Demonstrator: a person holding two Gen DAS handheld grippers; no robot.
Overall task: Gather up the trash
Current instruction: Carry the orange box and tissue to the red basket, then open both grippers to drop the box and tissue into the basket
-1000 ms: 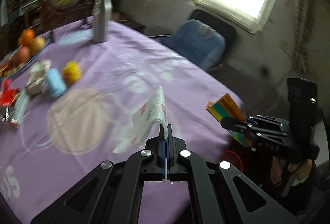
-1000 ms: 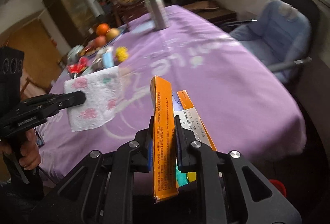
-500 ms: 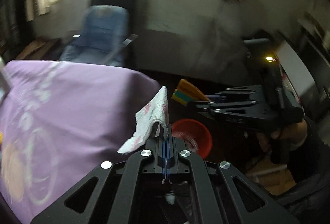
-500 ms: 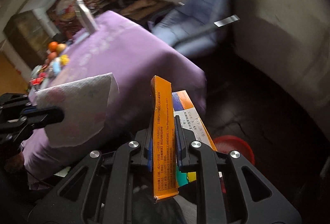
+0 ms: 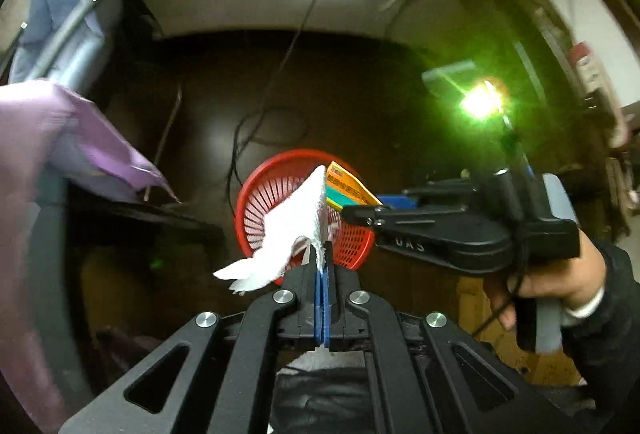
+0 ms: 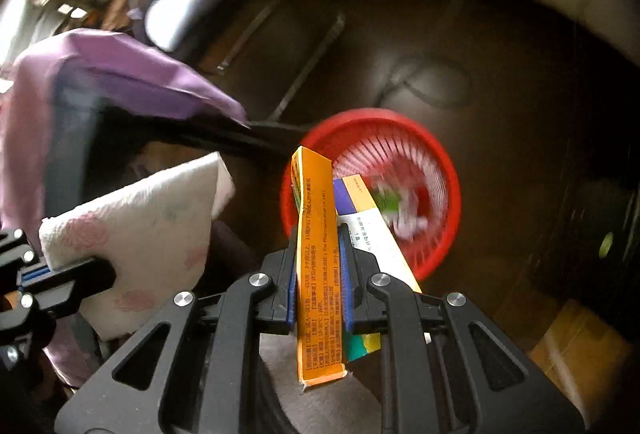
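- Left gripper (image 5: 322, 254) clamps a white paper towel (image 5: 294, 226) that trails toward 10 o'clock.
- Right gripper (image 6: 319, 246) grips an orange box (image 6: 318, 254) upright.
- Beyond, at 12 o'clock, a red basket (image 6: 436, 150) sits on the dark floor (image 5: 360, 94).

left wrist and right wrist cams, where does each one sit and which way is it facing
Left wrist: on the left gripper, facing steeply down at the red basket; its jaws pinch a paper towel; the person's right hand shows.
Right wrist: on the right gripper, facing down at the basket; it clamps an orange box.
Shared: basket, towel, box, purple tablecloth, each other's gripper.
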